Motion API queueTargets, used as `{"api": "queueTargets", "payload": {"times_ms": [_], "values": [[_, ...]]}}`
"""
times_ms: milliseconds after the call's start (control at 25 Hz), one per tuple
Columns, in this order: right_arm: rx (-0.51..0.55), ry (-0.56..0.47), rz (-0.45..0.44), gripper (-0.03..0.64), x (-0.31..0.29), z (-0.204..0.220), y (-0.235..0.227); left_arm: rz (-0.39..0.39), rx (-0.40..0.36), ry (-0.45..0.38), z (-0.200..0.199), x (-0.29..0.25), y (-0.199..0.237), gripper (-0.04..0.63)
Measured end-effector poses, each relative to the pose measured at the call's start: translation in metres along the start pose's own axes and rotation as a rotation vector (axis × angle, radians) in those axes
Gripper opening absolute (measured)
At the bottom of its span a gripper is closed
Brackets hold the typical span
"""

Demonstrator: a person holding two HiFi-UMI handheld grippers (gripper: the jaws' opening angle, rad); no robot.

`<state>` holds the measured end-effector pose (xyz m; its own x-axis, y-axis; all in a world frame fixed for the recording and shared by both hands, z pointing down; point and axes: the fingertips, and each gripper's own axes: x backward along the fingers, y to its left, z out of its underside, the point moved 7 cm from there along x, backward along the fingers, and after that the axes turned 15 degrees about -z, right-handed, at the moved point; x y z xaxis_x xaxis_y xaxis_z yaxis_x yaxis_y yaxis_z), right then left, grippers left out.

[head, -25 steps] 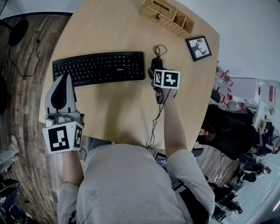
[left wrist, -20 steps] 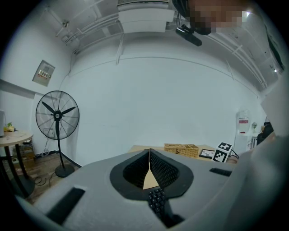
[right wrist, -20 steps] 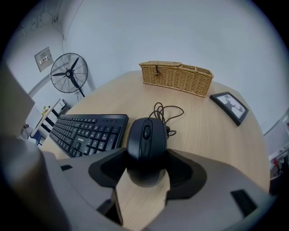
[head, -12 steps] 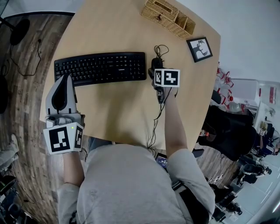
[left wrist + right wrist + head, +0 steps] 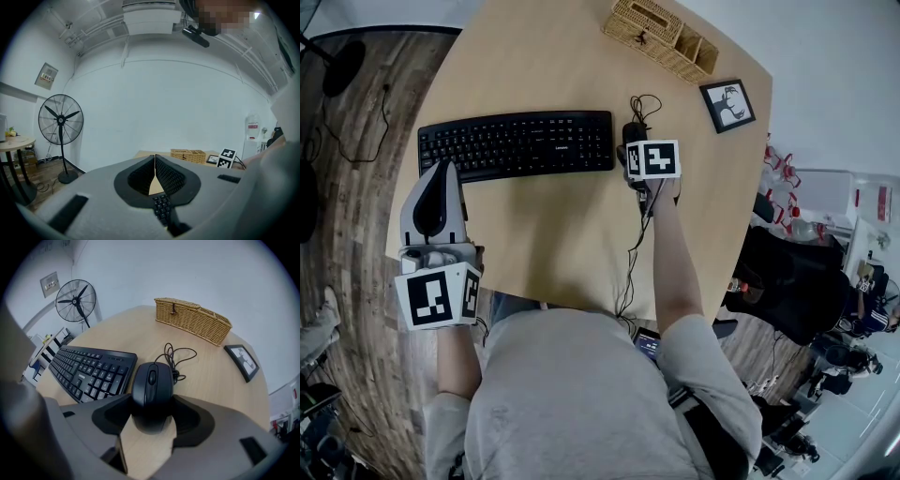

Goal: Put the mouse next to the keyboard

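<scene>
The black wired mouse (image 5: 632,131) lies on the wooden table (image 5: 562,234), just off the right end of the black keyboard (image 5: 517,143). My right gripper (image 5: 635,148) is shut on the mouse (image 5: 151,385), one jaw against each of its sides, and the keyboard (image 5: 89,371) shows to its left. The mouse's cord (image 5: 177,357) is coiled just beyond it. My left gripper (image 5: 439,173) hovers over the table's near left edge, jaws shut with nothing between them (image 5: 154,158).
A wicker basket (image 5: 661,36) stands at the table's far edge and a small framed picture (image 5: 725,103) lies at the far right. A cable (image 5: 630,272) runs from the right gripper back over the near edge. A standing fan (image 5: 61,119) is off to the left.
My right gripper has slid the mouse a little farther from me, alongside the keyboard's right end. The left gripper has barely moved.
</scene>
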<state>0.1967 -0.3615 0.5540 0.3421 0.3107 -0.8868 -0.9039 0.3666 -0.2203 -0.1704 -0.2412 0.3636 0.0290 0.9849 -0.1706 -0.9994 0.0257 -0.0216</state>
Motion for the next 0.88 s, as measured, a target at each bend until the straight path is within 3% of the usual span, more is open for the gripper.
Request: {"api": "queueTargets", "payload": {"times_ms": [880], "values": [[-0.122, -0.077, -0.061, 0.256, 0.003, 0.006, 0.007, -0.019, 0.006, -0.005, -0.001, 0.01, 0.005, 0.011]]}}
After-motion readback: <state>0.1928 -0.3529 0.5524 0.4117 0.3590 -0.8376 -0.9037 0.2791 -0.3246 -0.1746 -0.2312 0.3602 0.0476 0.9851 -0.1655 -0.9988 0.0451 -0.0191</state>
